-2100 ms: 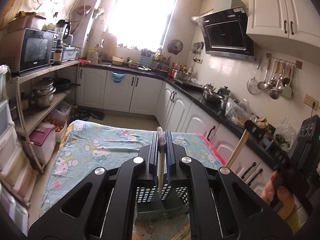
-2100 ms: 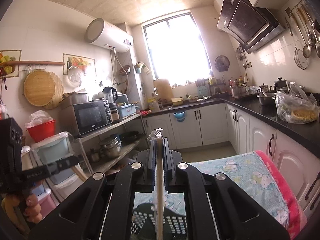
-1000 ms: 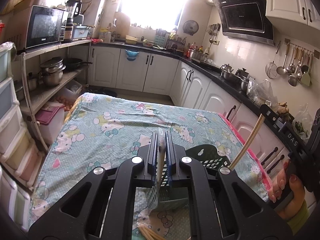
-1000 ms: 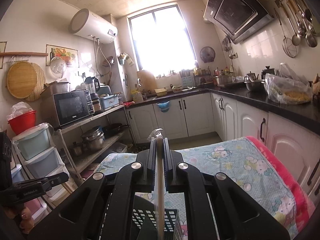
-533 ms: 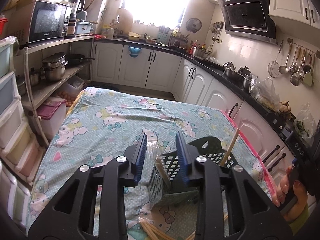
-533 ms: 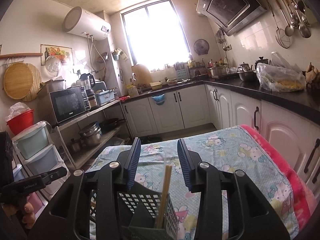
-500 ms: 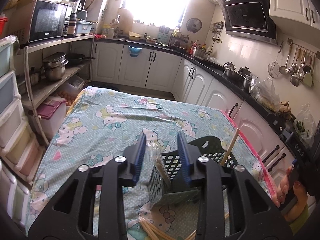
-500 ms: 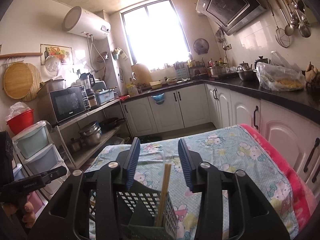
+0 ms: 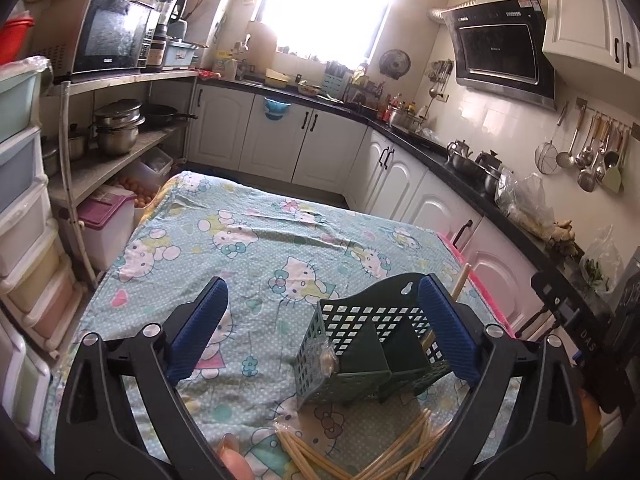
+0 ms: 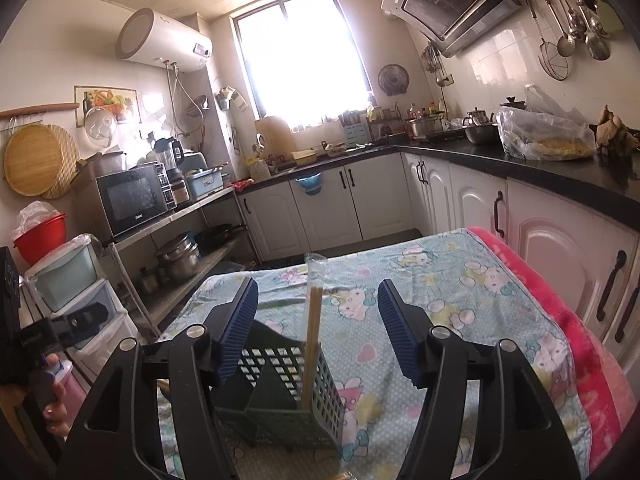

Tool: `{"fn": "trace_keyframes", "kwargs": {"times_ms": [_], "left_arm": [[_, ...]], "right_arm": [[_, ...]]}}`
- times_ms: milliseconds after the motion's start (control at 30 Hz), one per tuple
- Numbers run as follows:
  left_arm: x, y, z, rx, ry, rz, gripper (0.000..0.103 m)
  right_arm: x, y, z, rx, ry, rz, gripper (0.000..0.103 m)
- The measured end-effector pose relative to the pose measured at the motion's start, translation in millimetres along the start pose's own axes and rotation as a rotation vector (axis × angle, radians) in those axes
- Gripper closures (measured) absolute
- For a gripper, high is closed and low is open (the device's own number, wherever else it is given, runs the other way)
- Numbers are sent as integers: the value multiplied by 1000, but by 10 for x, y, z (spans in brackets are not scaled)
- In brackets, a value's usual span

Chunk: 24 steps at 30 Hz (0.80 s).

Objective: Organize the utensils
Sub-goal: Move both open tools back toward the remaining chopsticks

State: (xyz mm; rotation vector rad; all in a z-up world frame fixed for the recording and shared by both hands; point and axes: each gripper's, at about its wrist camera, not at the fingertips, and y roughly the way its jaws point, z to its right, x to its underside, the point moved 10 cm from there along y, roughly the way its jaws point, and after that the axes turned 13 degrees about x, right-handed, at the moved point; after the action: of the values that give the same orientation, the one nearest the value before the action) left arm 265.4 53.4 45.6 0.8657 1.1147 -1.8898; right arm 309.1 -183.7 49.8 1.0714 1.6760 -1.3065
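Note:
A dark green slotted utensil basket [image 9: 372,344] stands on the table near the front. My left gripper [image 9: 320,290] hangs just over it, jaws opening wide, nothing pressed between the pads. A plastic-wrapped pair of chopsticks [image 9: 323,356] leans inside the basket's left wall. In the right wrist view the basket [image 10: 280,392] sits below my right gripper [image 10: 316,286], whose jaws are opening. Another wrapped pair of chopsticks [image 10: 312,332] stands upright in the basket's right slot, between the pads without touching either. Loose chopsticks [image 9: 360,452] lie on the cloth in front of the basket.
The table wears a blue cartoon-cat cloth [image 9: 256,240] with a pink blanket edge [image 10: 560,320] on its right side. A shelf with pots [image 9: 116,128] and plastic drawers [image 9: 24,200] stand to the left; white cabinets [image 9: 400,184] under a black counter run along the right.
Both grippers were shut on wrapped chopsticks held upright over the basket. Both have come down and opened, and each pair now rests in the basket, free of the pads.

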Motion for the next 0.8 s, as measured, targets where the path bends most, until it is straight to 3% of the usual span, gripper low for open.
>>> {"fn": "trace_keyframes", "kwargs": {"times_ms": [67, 800], "left_arm": [[10, -51, -15, -5, -1, 8, 11], [355, -220, -5, -21, -9, -14, 11]], "right_arm": [[37, -32, 21, -1, 3, -9, 42], [456, -231, 131, 10, -15, -92, 39]]}}
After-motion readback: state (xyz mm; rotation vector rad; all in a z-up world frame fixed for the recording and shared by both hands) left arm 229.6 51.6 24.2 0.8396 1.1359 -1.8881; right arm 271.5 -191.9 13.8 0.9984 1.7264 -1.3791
